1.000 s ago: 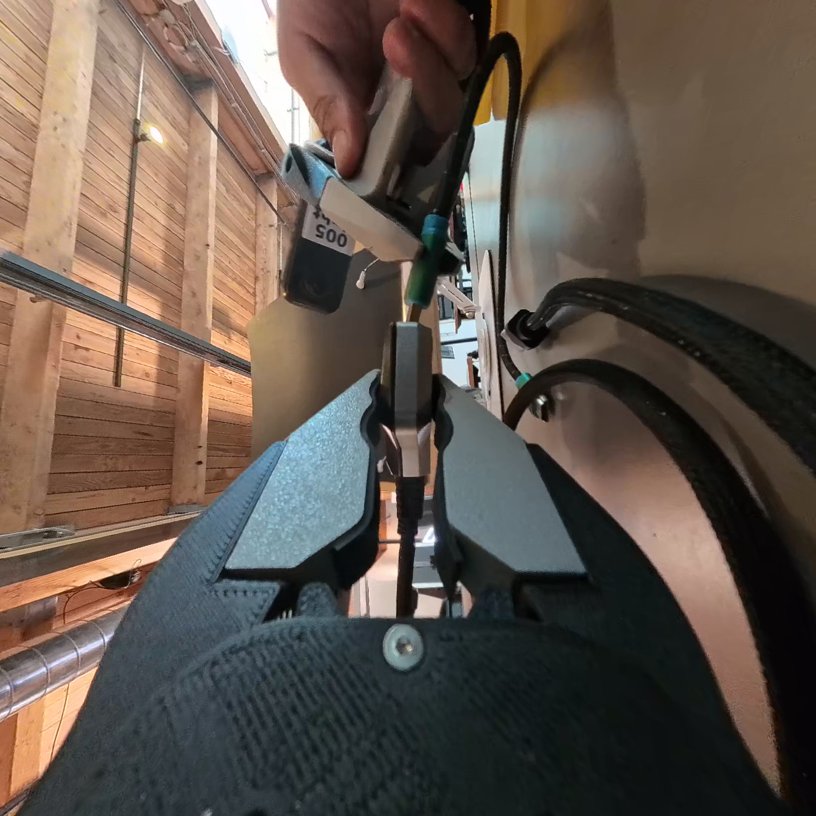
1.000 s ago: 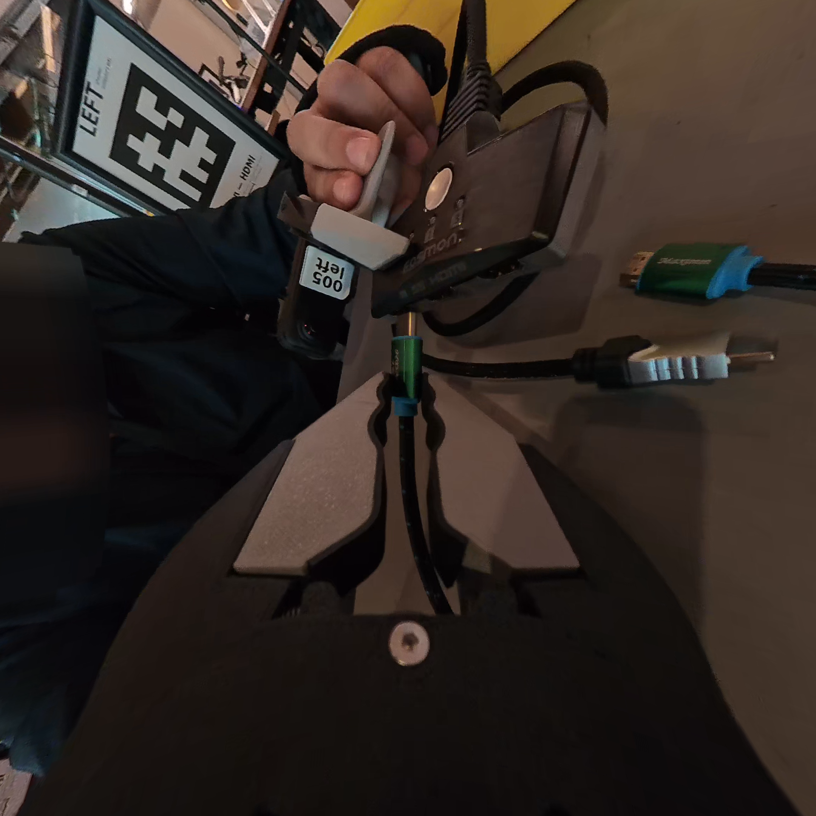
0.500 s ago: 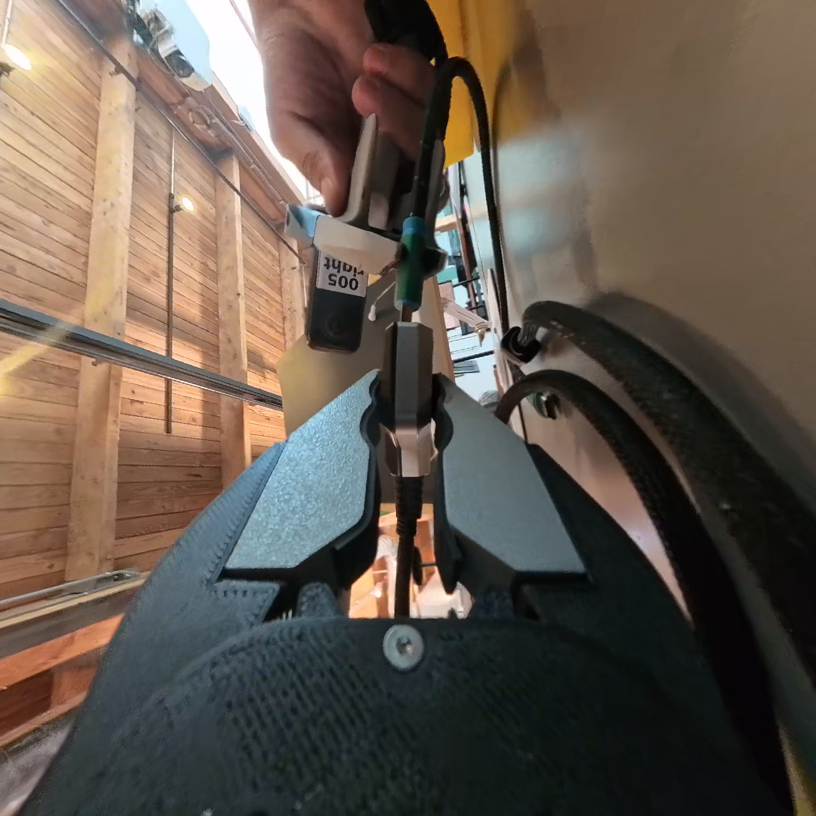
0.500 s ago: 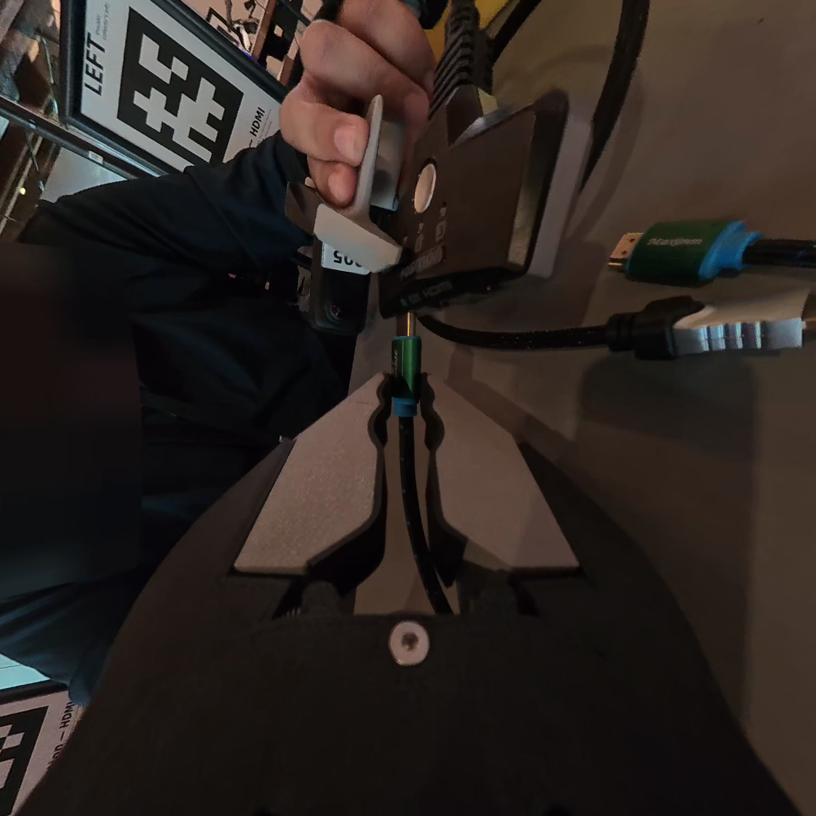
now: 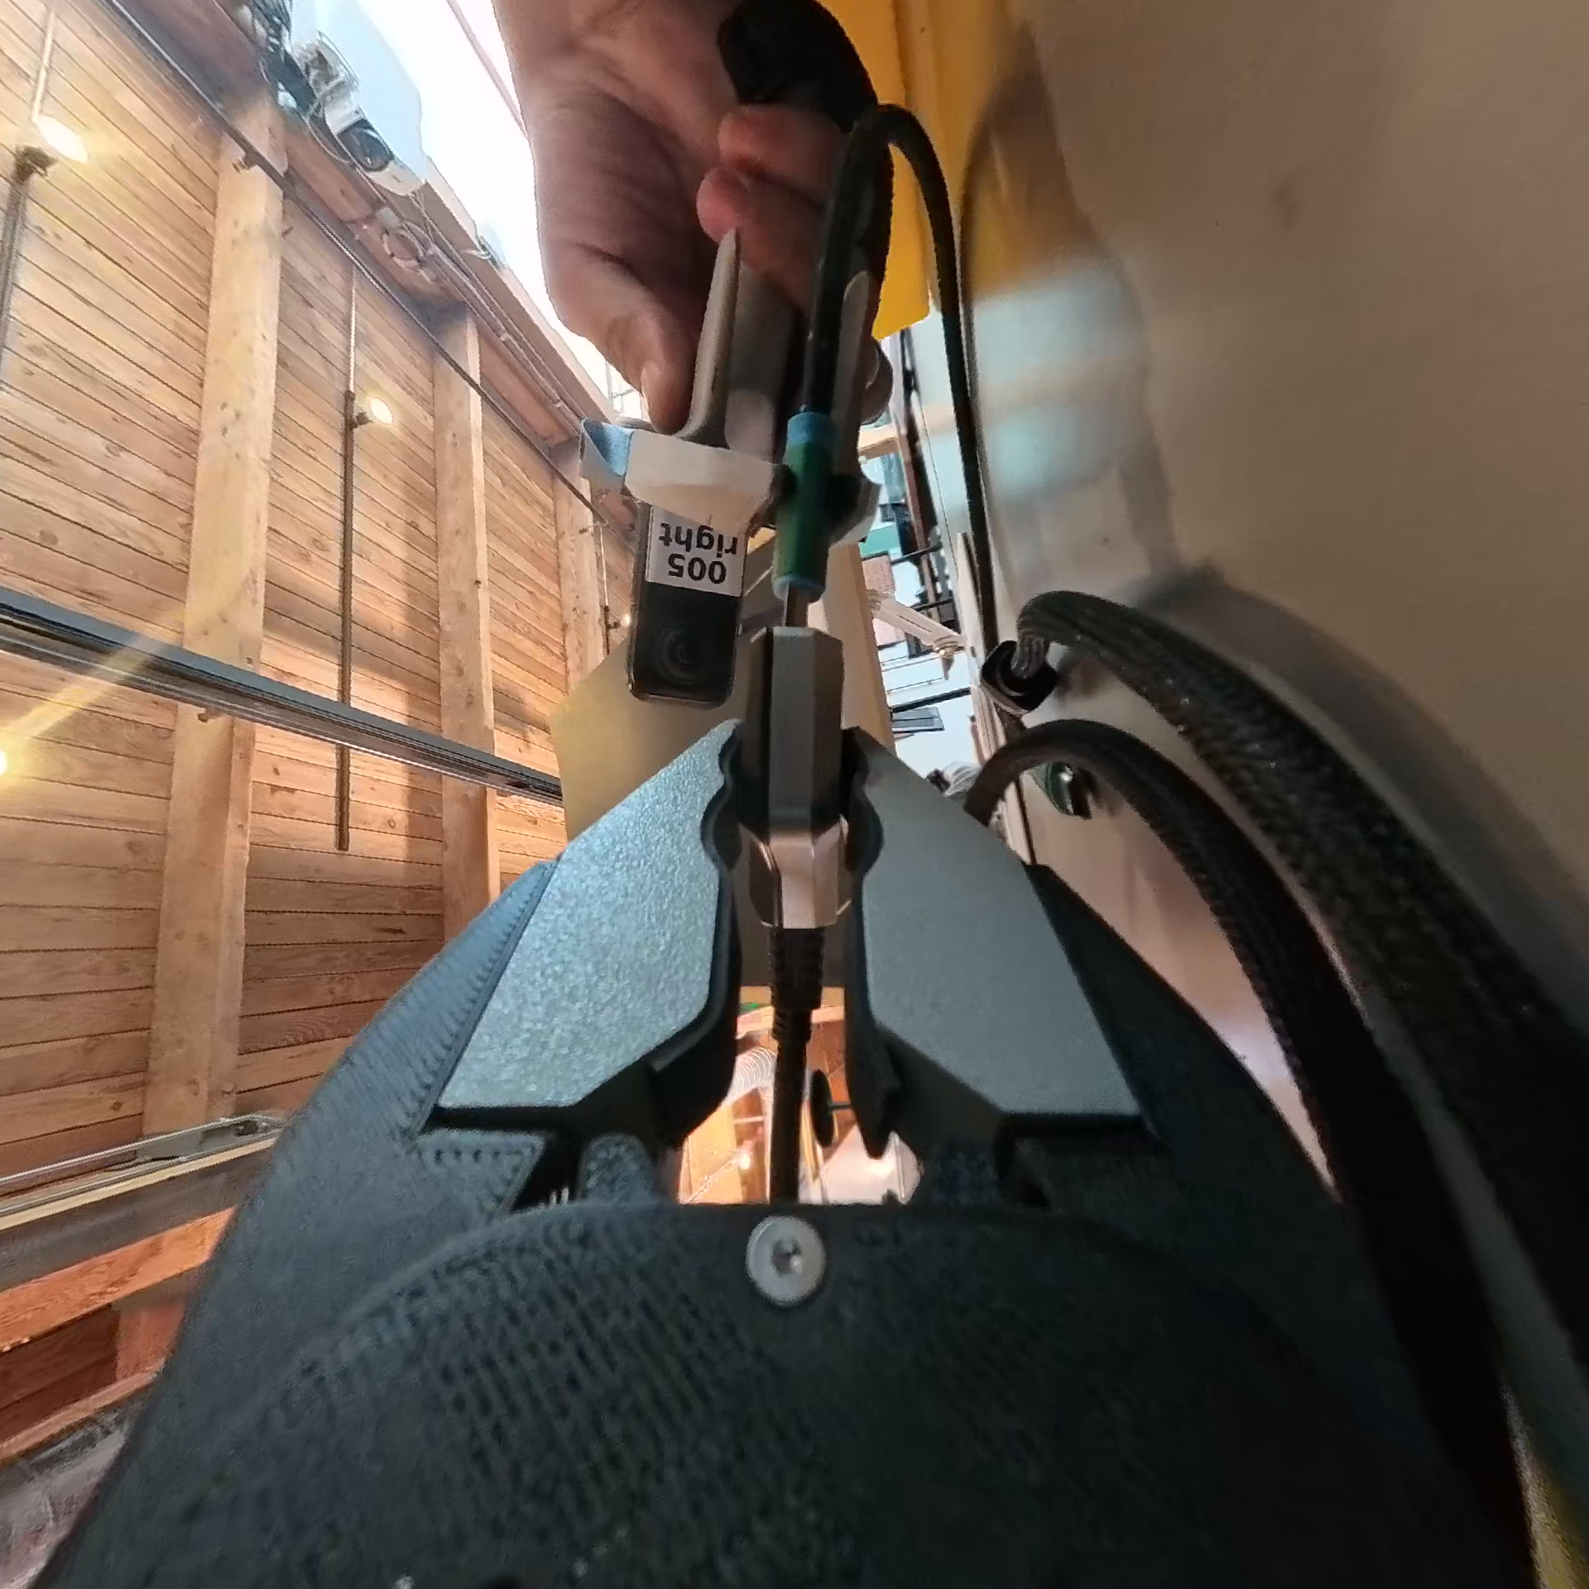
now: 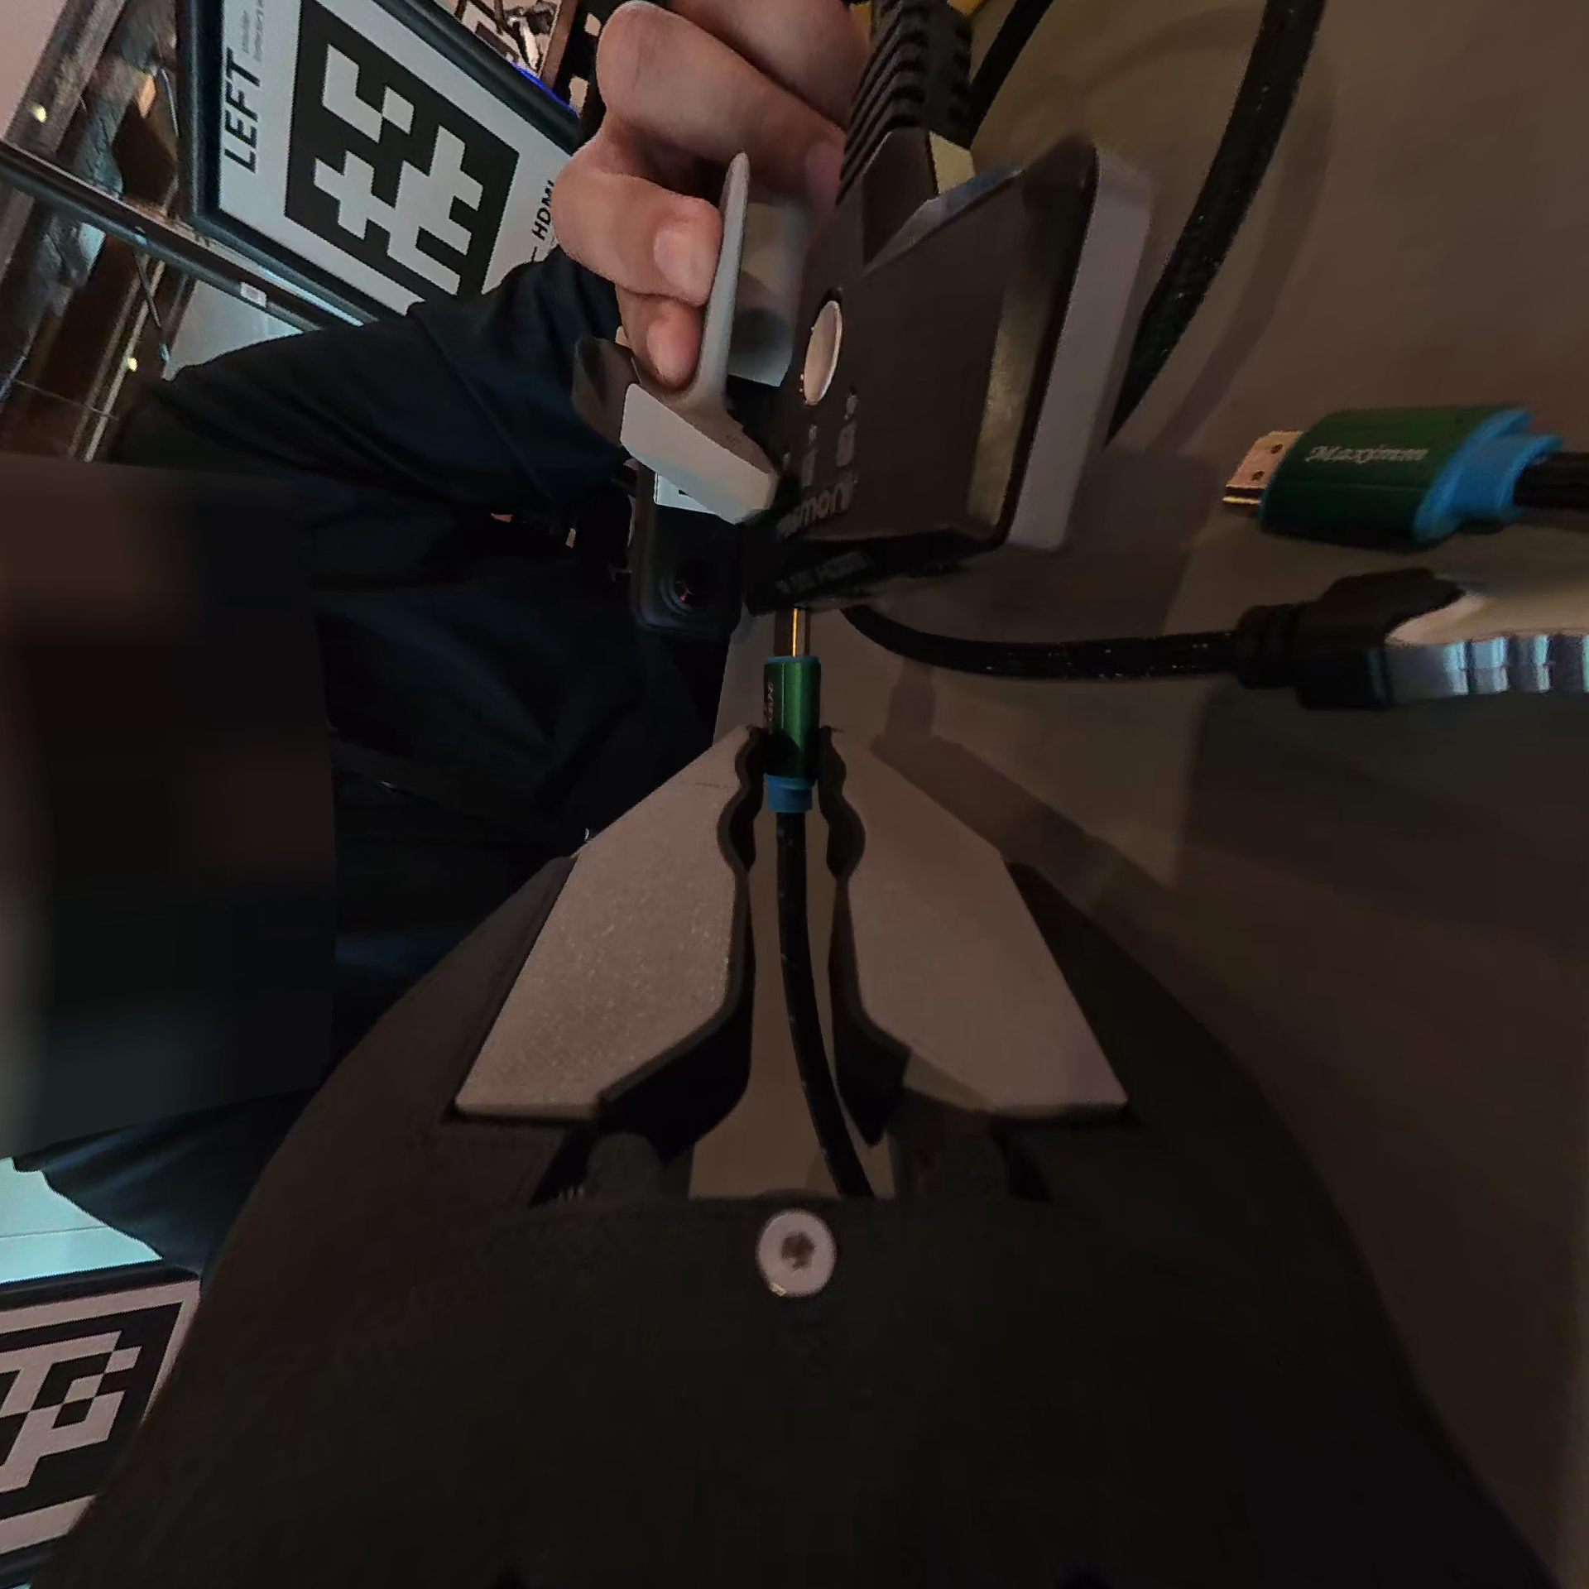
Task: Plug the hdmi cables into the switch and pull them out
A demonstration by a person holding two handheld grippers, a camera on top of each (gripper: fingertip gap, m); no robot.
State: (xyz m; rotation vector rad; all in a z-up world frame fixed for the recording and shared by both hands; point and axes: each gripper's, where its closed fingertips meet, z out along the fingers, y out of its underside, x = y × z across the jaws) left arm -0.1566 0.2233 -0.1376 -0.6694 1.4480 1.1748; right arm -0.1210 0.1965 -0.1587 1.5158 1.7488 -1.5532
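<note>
My left gripper (image 5: pixel 791 761) is shut on the dark HDMI switch (image 5: pixel 789 714), seen edge-on, with the switch's own black cable running back between the fingers. In the right wrist view the switch (image 6: pixel 929 404) is a dark box with a round button, held tilted above the table. My right gripper (image 6: pixel 791 744) is shut on a green HDMI plug with a blue collar (image 6: pixel 789 705). Its metal tip meets the switch's front edge; how deep it sits cannot be told. The same plug shows in the left wrist view (image 5: pixel 804 524), straight opposite the switch.
A second green-and-blue plug (image 6: pixel 1393 481) and a silver-and-black plug (image 6: pixel 1427 658) lie on the grey table (image 6: pixel 1290 989) to the right. Thick braided cables (image 5: pixel 1290 774) curve over the table. A person's hand (image 6: pixel 688 155) and dark sleeve (image 6: pixel 413 516) are at left; a wooden wall (image 5: pixel 258 602) stands behind. About 5 cm separates my left fingertips from my right.
Both grippers have rolled and come into line, facing each other. The switch now stands steeper and closer in the right view. The green plug's tip stays at the switch's edge.
</note>
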